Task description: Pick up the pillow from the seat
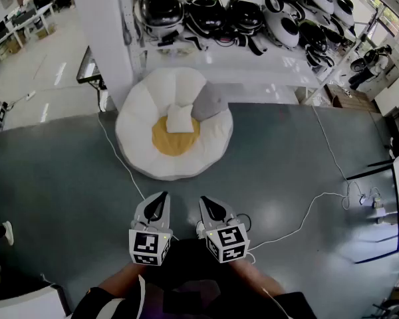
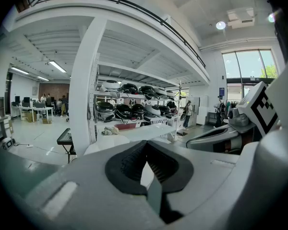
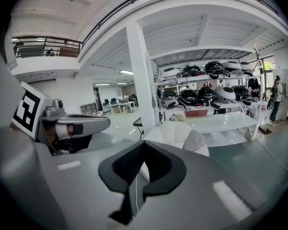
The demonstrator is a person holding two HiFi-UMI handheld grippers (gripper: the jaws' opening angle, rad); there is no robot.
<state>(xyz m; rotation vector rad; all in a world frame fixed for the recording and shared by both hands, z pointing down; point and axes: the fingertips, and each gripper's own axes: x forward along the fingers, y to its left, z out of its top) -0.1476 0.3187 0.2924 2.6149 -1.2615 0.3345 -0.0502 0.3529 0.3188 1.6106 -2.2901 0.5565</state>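
left gripper (image 1: pixel 163 198) & right gripper (image 1: pixel 205 201) clenched, empty, lower centre; white pillow (image 1: pixel 179 118) on seat (image 1: pixel 136 121) upper centre, risk: unopened jaws shove it off.

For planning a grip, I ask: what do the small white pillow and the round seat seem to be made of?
Small white pillow: probably soft matte cloth, stuffed; its outline is rounded, without shine. Round seat: probably padded matte white fabric, judging by plump seamed segments, yellow centre. The weave is too small to see.
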